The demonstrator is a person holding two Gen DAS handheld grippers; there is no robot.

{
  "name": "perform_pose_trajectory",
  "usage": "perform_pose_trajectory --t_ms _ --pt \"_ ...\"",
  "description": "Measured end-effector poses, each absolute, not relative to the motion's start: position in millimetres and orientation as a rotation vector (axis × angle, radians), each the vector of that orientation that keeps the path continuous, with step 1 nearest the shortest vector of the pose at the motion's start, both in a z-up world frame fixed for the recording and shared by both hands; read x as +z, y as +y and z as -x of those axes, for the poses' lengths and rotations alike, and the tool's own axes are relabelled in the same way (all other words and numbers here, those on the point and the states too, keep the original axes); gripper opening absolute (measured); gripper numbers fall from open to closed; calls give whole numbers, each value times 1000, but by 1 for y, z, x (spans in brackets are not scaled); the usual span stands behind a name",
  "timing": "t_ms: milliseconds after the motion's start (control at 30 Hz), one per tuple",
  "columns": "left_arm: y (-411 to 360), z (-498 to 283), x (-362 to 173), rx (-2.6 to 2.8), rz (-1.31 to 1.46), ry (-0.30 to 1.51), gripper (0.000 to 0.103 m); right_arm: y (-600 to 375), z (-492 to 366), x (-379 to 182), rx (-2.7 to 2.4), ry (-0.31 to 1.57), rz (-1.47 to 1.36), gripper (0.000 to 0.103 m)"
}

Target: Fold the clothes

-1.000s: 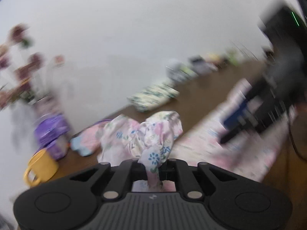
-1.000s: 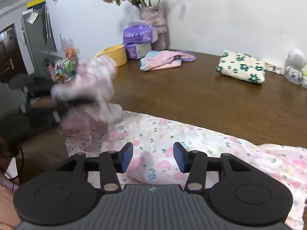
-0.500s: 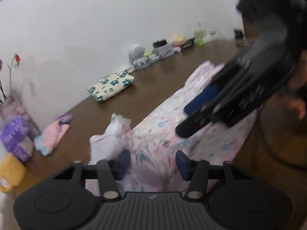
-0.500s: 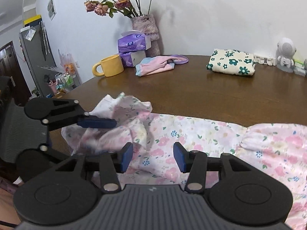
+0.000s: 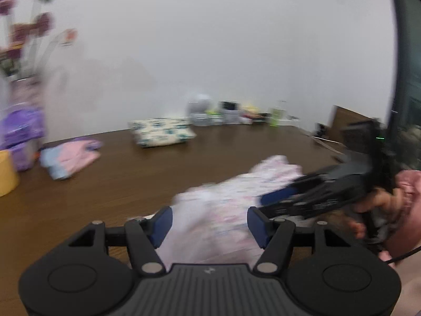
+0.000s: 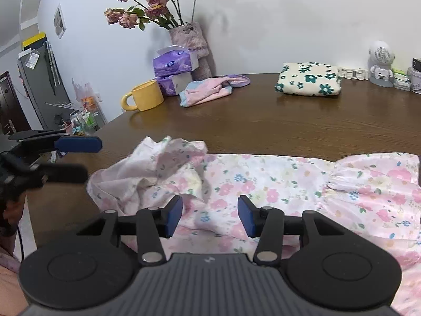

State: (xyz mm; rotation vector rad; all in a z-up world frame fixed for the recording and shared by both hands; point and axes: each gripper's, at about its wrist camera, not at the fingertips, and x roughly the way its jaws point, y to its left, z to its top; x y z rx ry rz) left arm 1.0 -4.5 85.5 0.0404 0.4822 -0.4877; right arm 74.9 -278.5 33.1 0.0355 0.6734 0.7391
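A pink floral garment lies lengthwise on the brown table, its left end crumpled in a heap. My right gripper hovers open just above the cloth's near edge, nothing pinched between its blue pads. My left gripper stands off the table's left edge, beside the heap and clear of it. Its jaws are opening. In the blurred left wrist view the left gripper frames the garment without pressing it. The right gripper and the hand holding it show at the right.
At the back of the table stand a yellow mug, purple tissue packs and a vase of dried roses. A folded pink-and-blue cloth, a folded green-flowered cloth and a white speaker are there too.
My left gripper was shut on the garment's end and held it up. It has opened, the end has dropped in a heap, and the gripper has drawn back left. The right gripper barely moved.
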Motion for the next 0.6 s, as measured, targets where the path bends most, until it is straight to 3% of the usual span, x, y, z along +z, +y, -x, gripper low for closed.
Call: perform_pose_trajectory --t_ms 100,167,200,533,600 --pt "21 -6 79 -438 -19 511 48 -264 -74 35 793 682 -38 47" --pt "29 -12 74 -445 -15 539 23 -252 -75 36 838 692 -48 47" --pt "28 -15 70 -454 -27 550 20 -245 -77 37 852 696 -54 47" --pt "16 -40 39 -525 -28 610 19 -208 -111 30 906 736 -124 47" --pt "16 -43 36 -527 -16 617 19 -206 -115 27 944 738 -148 34"
